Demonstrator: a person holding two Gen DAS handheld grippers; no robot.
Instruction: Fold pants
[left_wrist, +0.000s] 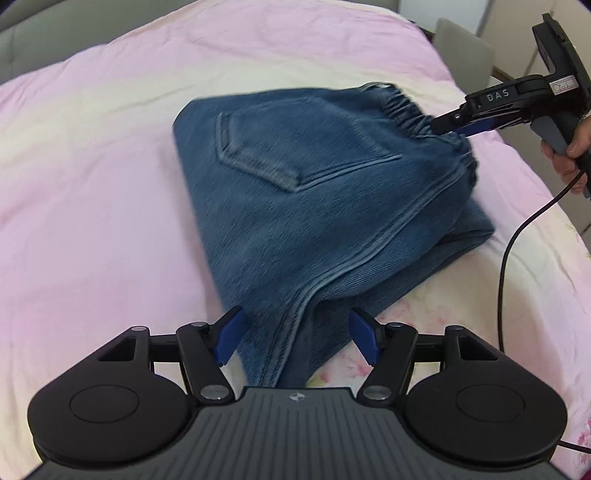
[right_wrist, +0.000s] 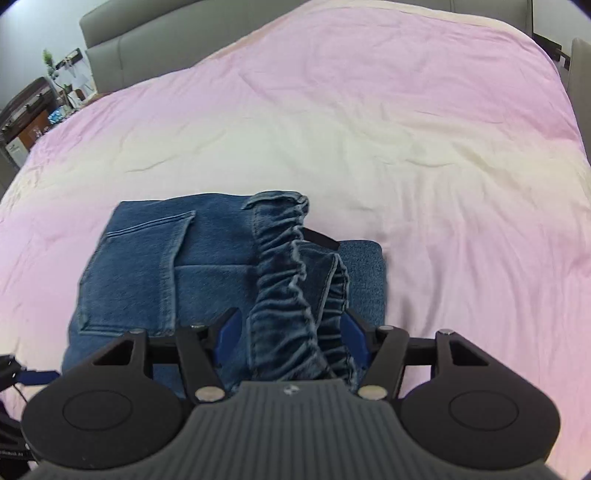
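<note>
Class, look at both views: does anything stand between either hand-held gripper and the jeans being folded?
Nothing visible does. The left hand-held gripper has the jeans between its open fingers, and the right hand-held gripper straddles the elastic waistband. Only the pink bedspread surrounds them.

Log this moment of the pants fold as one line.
jeans: folded on pink bedspread | left tool: open around seam edge | right tool: open around elastic waistband | fold unfinished
</note>
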